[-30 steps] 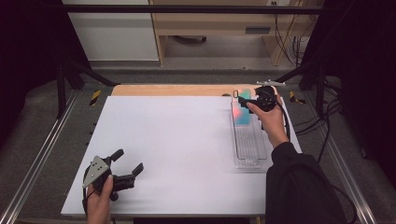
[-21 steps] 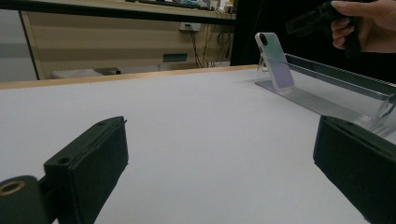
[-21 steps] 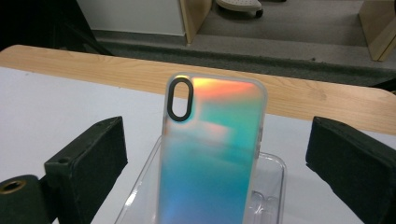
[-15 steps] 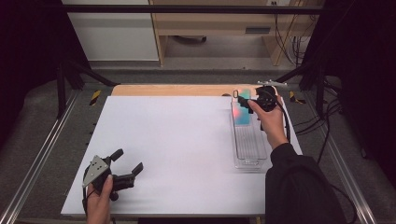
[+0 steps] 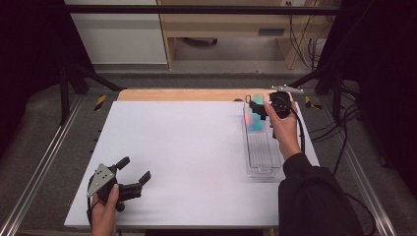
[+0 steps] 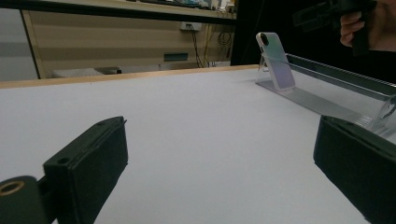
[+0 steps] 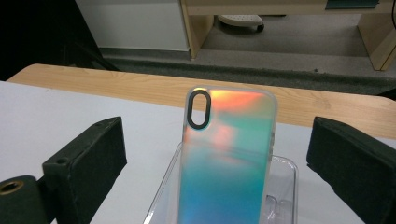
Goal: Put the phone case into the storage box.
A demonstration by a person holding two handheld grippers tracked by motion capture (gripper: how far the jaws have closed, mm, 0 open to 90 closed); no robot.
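Observation:
An iridescent phone case (image 5: 253, 120) (image 7: 229, 154) (image 6: 276, 60) stands upright at the far end of a clear plastic rack (image 5: 263, 152) (image 6: 327, 100) (image 7: 286, 173) on the right side of the white table (image 5: 187, 142). My right gripper (image 5: 255, 109) (image 7: 217, 149) hovers over that far end, open, its jaws on either side of the case and apart from it. It also appears in the left gripper view (image 6: 327, 9), held in a hand. My left gripper (image 5: 134, 169) (image 6: 219, 154) rests low at the table's near left, open, nothing between its jaws.
A wooden strip (image 5: 182, 94) runs along the table's far edge. Metal rails (image 5: 39, 167) flank the table on both sides. Cables (image 5: 324, 132) lie at the right. Shelving (image 5: 221, 29) stands behind on the floor.

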